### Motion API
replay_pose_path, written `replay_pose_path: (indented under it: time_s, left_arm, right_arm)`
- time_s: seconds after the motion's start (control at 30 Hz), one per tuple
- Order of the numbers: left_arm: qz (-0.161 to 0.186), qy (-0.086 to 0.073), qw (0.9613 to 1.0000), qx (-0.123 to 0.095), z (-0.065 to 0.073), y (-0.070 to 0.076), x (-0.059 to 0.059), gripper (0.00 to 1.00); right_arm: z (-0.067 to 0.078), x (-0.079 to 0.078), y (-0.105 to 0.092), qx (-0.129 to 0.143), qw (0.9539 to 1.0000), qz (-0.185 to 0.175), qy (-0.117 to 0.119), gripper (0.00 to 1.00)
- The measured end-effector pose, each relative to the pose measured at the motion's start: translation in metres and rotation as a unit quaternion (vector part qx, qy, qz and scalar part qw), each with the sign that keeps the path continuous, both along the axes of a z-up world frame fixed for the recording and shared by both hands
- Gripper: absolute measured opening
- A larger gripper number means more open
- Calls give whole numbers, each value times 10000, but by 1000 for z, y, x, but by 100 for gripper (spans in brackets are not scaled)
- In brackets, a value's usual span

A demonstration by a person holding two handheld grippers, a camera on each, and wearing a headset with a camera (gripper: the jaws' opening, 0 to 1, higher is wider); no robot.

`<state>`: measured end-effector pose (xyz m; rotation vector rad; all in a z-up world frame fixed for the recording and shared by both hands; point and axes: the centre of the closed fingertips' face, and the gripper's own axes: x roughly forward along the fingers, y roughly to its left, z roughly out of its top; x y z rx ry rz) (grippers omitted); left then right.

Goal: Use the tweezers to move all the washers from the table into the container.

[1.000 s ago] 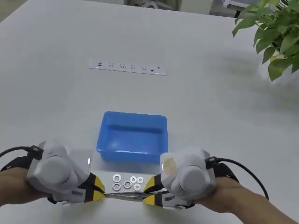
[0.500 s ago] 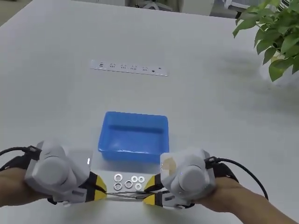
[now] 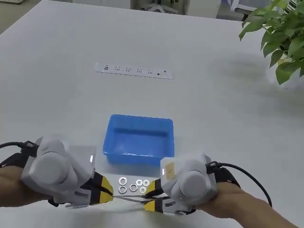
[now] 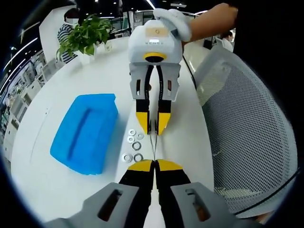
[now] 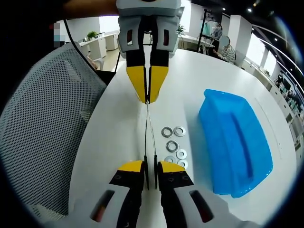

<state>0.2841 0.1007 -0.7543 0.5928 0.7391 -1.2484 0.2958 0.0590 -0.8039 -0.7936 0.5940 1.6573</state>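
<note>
Several silver washers [image 3: 134, 185] lie in a small cluster on the white table, just in front of the blue container [image 3: 138, 158]. Thin metal tweezers [image 3: 129, 198] stretch between the two grippers, near the table's front edge. My left gripper [image 3: 108, 192] is shut on the tweezers' joined end [image 4: 153, 147]. My right gripper [image 3: 151, 198] is shut on their two legs [image 5: 147, 128]. In the left gripper view the washers [image 4: 134, 145] sit left of the tweezers, with the container [image 4: 83, 130] beyond. In the right gripper view the washers [image 5: 173, 145] lie to the right, beside the container [image 5: 235, 140].
A white power strip [image 3: 132, 71] lies further back on the table. A green plant [image 3: 280, 38] stands at the far right. A mesh chair [image 4: 237, 128] sits close behind the table's front edge.
The head camera has shifted a little. Both grippers stay on the tweezers, which now slope slightly instead of lying level. The washers and container have not moved.
</note>
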Motion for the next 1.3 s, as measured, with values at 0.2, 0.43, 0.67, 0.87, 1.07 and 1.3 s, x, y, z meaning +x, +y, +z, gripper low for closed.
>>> replay_pose_path:
  time_s: [0.2,0.43,0.67,0.87,1.07,1.3]
  left_arm:
    - [-50,-15,10000,-15,12,-6,-1,5]
    - [-113,-165,9998,-64,28,-13,0,5]
    - [-160,-352,9990,-243,52,-21,5,5]
    - [-166,-406,9985,-315,60,-27,4,5]
    - [-204,-437,9980,-399,65,-35,1,5]
    - [-238,-454,9975,-494,66,-42,-1,5]
  right_arm:
    - [0,-4,1,26,10000,30,-4,13]
    - [6,-5,1,89,10000,6,-9,12]
    - [18,-4,10,300,9995,-103,-13,12]
    - [20,-5,15,367,9993,-119,-19,12]
    - [21,-9,19,429,9990,-144,30,12]
    - [20,-14,24,466,9988,-120,48,12]
